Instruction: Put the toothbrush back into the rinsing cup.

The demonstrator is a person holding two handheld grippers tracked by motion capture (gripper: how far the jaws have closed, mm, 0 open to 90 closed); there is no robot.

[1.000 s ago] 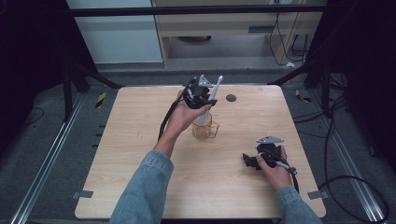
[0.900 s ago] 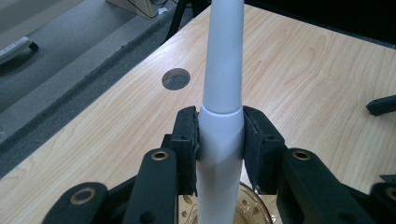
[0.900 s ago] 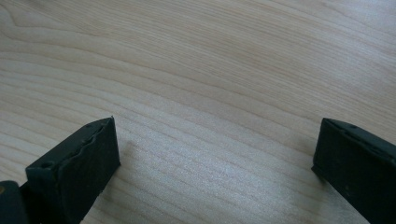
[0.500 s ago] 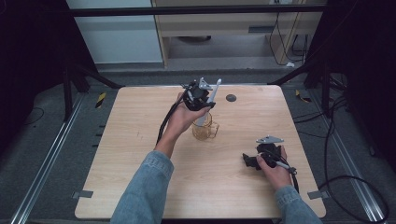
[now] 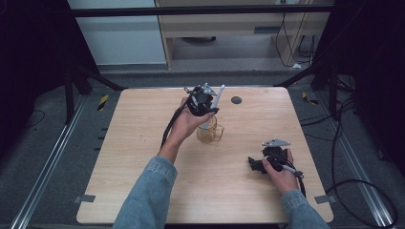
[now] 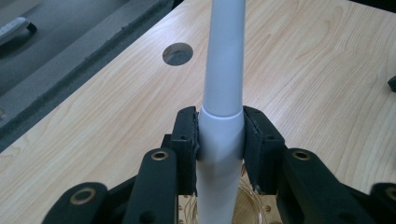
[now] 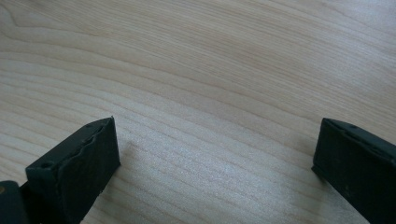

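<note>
- Since the earlier high-view frames almost nothing had shifted: the left gripper (image 5: 203, 101) stayed over the glass mug (image 5: 210, 131) with only a slight drift, and the right gripper (image 5: 267, 160) kept its place low on the right side of the tabletop (image 5: 133, 143).
- The left gripper's jaws were clamped on a white tapered stick (image 6: 223, 93), probably the handle of a utensil. The pads pressed on its thicker section just below a seam, and its lower end reached down toward the mug's mouth, near the middle of the tabletop.
- The right gripper's jaws stood wide apart (image 7: 215, 154) over bare wood, holding nothing.
- The mug looked light and stood free, with no gripper steadying it. If the stick had been pushed down off-centre or sideways against the rim, the mug could have tipped or slid toward the far edge.
- The stick was smooth and narrowed toward its far end, so a grip on that taper could have let it slide through the pads or swivel, leaving it slanted.
- The mug showed only partly beneath the jaws in the left gripper view, so judging how far the stick sat inside it was hard, and releasing too early could have dropped it outside.
</note>
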